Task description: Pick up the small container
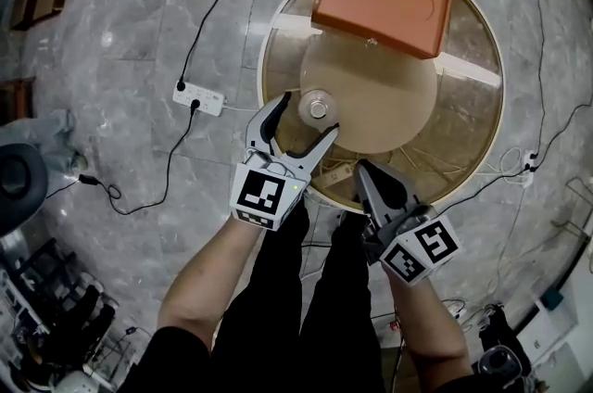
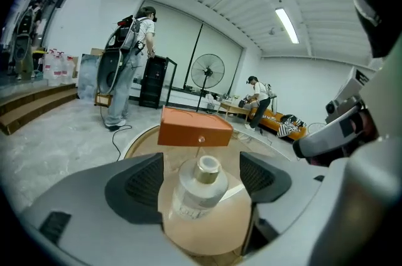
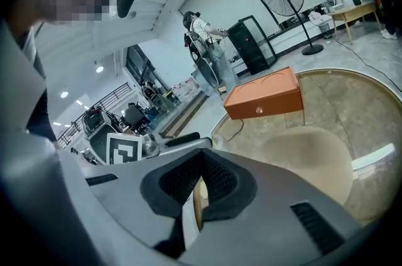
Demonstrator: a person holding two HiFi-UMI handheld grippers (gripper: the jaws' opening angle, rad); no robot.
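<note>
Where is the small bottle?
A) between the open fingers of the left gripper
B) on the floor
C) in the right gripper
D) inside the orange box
A: the bottle stands between the fingers of the left gripper, which are wide apart.

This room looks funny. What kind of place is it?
Probably a big workshop or recording hall: wide stone floor, a tall standing fan, and a person wearing a backpack of gear.

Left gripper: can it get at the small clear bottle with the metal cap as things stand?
Probably yes. The left gripper has its jaws apart with the small clear bottle between them, pads not touching it. Nothing else stands in the gap; the orange box sits well behind.
</note>
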